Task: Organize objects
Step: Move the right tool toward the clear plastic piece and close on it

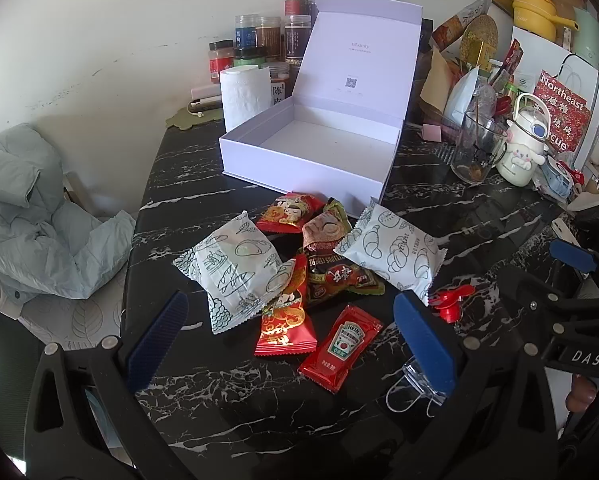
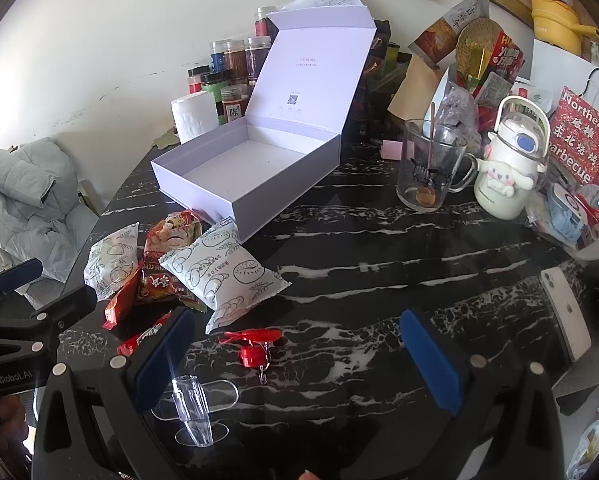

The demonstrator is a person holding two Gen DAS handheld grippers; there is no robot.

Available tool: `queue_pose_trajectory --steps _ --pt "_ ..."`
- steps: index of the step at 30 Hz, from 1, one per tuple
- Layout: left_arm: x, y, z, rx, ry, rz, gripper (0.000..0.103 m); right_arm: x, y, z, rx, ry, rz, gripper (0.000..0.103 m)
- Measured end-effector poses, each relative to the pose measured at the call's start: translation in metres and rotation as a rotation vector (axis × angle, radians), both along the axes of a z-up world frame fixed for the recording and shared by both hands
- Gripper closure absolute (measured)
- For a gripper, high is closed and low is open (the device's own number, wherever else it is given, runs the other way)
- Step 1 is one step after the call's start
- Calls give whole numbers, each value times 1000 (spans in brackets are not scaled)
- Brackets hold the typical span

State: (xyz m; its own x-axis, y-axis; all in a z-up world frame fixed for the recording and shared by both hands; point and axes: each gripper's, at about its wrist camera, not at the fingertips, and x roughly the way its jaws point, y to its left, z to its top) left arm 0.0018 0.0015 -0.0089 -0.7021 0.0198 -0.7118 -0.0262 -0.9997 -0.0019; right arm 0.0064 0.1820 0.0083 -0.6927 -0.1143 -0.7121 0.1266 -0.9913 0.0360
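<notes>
Black marble table [image 1: 203,184]: ketchup packet [image 1: 340,347] lies diagonally, top toward box [image 1: 311,152].

Snack packets [image 1: 299,264] lie on the table [image 1: 459,208] before the open box [image 1: 315,152].

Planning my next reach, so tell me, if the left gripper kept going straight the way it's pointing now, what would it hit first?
Probably the snack pile: the left gripper, open, points down at the red snack packet and Heinz ketchup sachet. Which it would touch first is hard to judge.

left gripper [image 1: 287,338] black frame | blue ribbed fingers [image 1: 157,340] | silver screws | "GenRobot" marking, partly cut off
</notes>
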Motion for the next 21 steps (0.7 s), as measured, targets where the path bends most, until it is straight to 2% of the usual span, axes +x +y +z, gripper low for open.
queue_pose_trajectory --steps 21 --pt "4 3 -1 2 -8 -7 0 4 4 -3 -6 -18 0 0"
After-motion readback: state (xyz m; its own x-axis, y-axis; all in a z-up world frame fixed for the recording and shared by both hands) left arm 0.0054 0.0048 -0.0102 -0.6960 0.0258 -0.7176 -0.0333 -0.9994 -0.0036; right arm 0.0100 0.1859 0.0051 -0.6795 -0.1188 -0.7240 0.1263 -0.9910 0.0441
